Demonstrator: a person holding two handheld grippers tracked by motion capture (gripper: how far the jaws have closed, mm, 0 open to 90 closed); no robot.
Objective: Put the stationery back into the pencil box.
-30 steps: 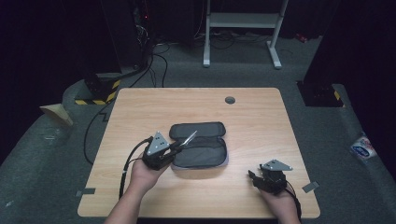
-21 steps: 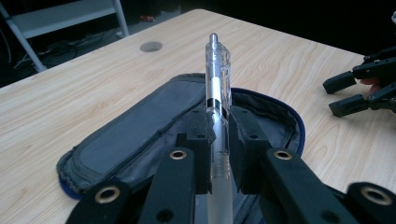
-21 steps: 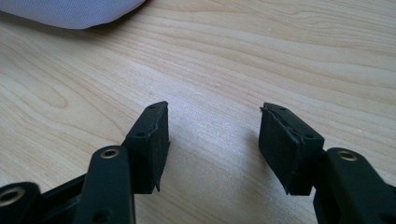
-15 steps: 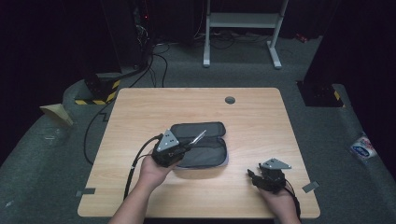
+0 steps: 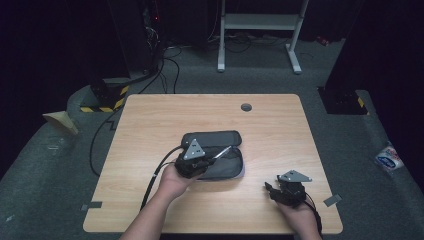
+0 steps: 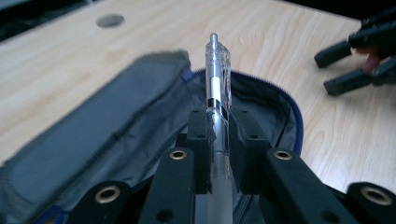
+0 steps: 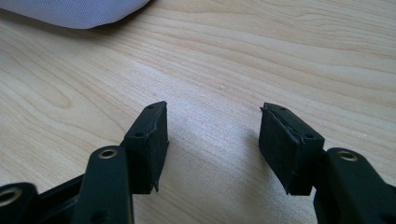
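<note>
A dark grey zip pencil case [image 5: 220, 152] [image 6: 93, 154] lies open in the middle of the wooden table [image 5: 150, 120]. My left gripper [image 5: 210, 159] [image 6: 217, 121] hovers over the case, shut on a clear pen [image 5: 222, 152] [image 6: 218, 74] whose far end points toward the case's right rim. My right gripper [image 5: 270, 189] [image 7: 212, 140] rests low near the table's front right, open, with bare wood between its jaws. The right gripper [image 6: 345, 65] also appears at the top right of the left gripper view.
A round cable hole [image 5: 246, 107] sits near the table's far edge. A corner of the case's pale lining [image 7: 74, 11] shows at the top of the right gripper view. A desk frame [image 5: 260, 30] and cables stand on the floor beyond.
My left gripper has carried the pen rightward and a little nearer, further over the open case. The right gripper has stayed put.
</note>
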